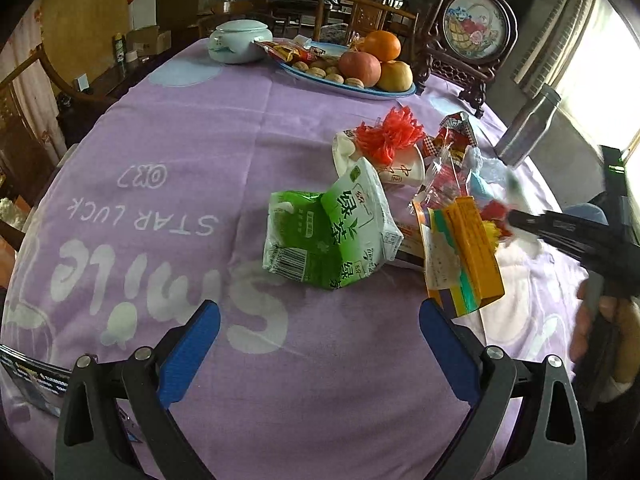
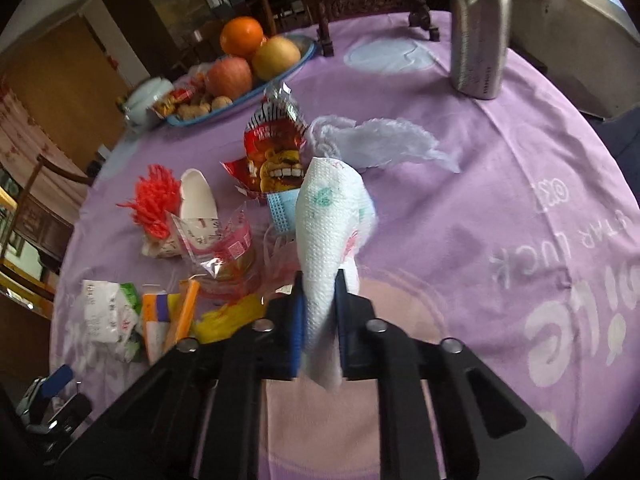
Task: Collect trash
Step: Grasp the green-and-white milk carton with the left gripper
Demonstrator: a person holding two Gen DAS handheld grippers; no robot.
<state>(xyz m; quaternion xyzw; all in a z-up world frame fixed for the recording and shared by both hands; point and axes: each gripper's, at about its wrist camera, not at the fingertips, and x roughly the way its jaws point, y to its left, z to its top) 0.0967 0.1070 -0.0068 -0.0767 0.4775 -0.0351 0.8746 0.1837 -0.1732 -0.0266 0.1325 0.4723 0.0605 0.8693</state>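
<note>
The crumpled paper towel [image 2: 328,240], white with faint green and red print, is clamped between the blue pads of the right gripper [image 2: 318,292]; it sticks up from the jaws, above the purple tablecloth [image 2: 500,184].

Rest of the trash pile, from the towel:
- 12 o'clock, just behind: red snack bag [image 2: 272,152] and a pale blue-white wad [image 2: 384,136].
- 9 o'clock: clear plastic wrapper [image 2: 220,248], then a flattened paper cup [image 2: 196,200] with a red-orange shredded tuft [image 2: 154,200] beside it.
- 8 o'clock: orange box [image 2: 168,316], yellow scrap [image 2: 228,316], green tea wrapper [image 2: 108,316].
- 1 o'clock, well apart: steel bottle [image 2: 480,28], upright.
- 11 o'clock, far: fruit tray [image 2: 304,54].

Left gripper [image 1: 320,320]: jaws wide apart, nothing between them, hanging over bare cloth with the green tea wrapper at its 12 o'clock.
</note>
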